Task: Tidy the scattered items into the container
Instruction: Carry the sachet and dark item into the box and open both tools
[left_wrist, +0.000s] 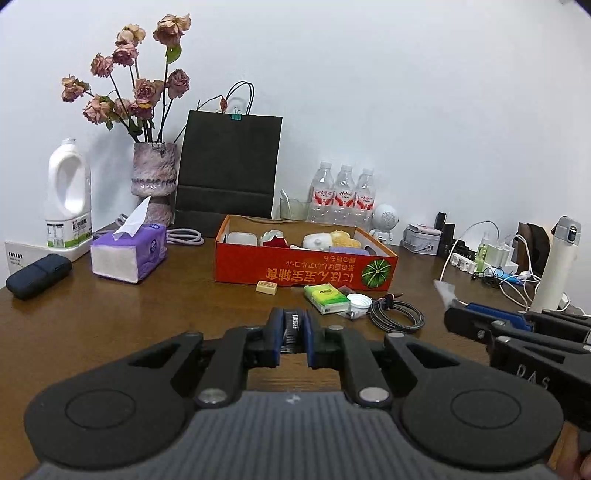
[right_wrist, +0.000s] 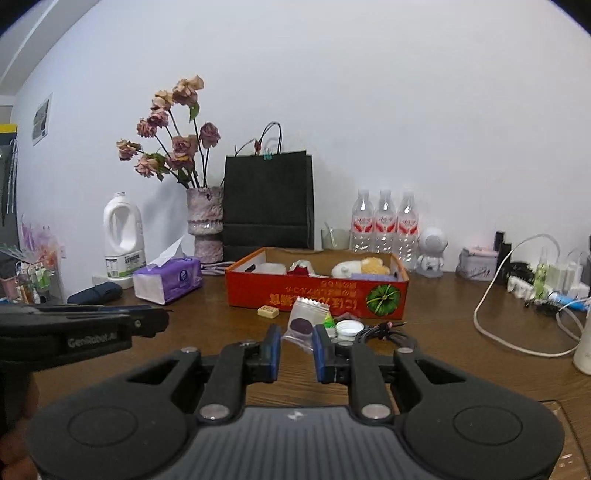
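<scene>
From where I stand, the tidying looks partly done. The red cardboard box sits mid-frame on the brown table and already holds several things: a white case at its left end, something red and white, a pale plush piece and a yellow one.

Both tongs hold something. The left gripper, low in the centre of its own view, is clamped nearly closed on a small dark ridged object; I cannot tell what it is. The right gripper stands a little ajar around a clear plastic packet with a dark purple disc inside. The packet hangs between the blue pads, and it seems pinched, though the exact contact is hard to see. In the left view that packet's crinkled tip pokes up at the right edge.

Loose items are left in front of the box: a small beige tile just beside its front wall, a green tissue pack, a white bottle cap and a coiled braided cable to its right.

So I judge two pieces are on their way, neither is over the box yet, and at least four remain on the table.
</scene>
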